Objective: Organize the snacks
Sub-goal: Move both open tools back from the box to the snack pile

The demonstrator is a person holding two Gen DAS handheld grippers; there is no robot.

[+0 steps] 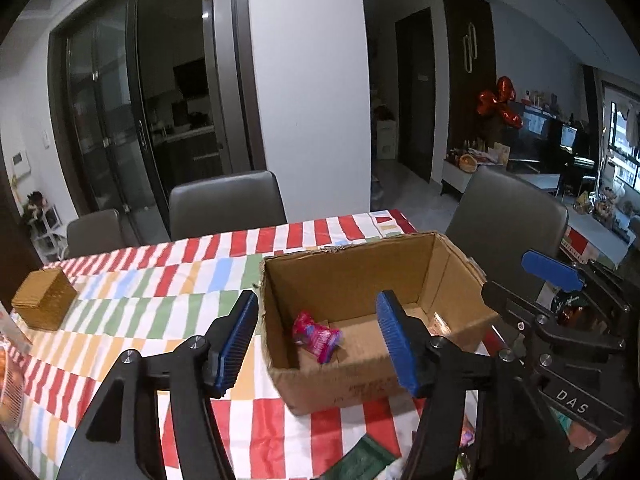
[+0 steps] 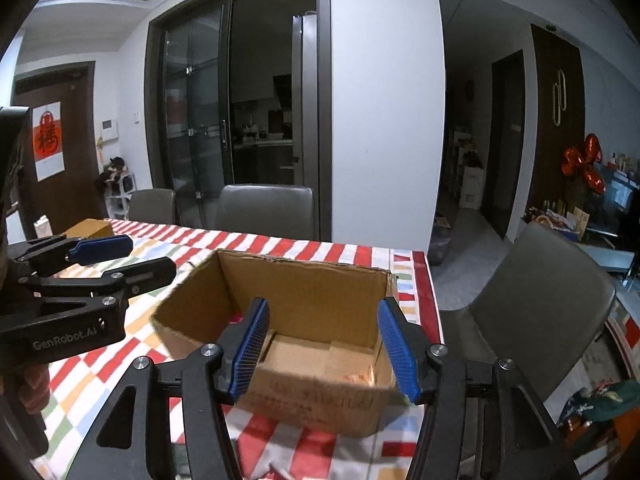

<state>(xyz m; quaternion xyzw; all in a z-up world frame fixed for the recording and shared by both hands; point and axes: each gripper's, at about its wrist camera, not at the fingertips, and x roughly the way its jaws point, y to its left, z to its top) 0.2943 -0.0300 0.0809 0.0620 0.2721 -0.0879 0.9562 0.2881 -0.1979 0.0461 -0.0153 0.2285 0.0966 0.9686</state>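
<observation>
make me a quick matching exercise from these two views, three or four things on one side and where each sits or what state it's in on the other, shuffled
Things:
1. pink snack packet
2. woven box
3. cardboard box
4. left gripper

Places or states:
A. jaws apart, nothing between the pads
B. open-topped, on the striped tablecloth
C. lying on the floor of the cardboard box
D. on the table's far left, away from the cardboard box

Pairs: 1-C, 2-D, 3-B, 4-A

Left claw at lower centre of frame, jaws parted, empty. Right claw likewise, tilted downward.
</observation>
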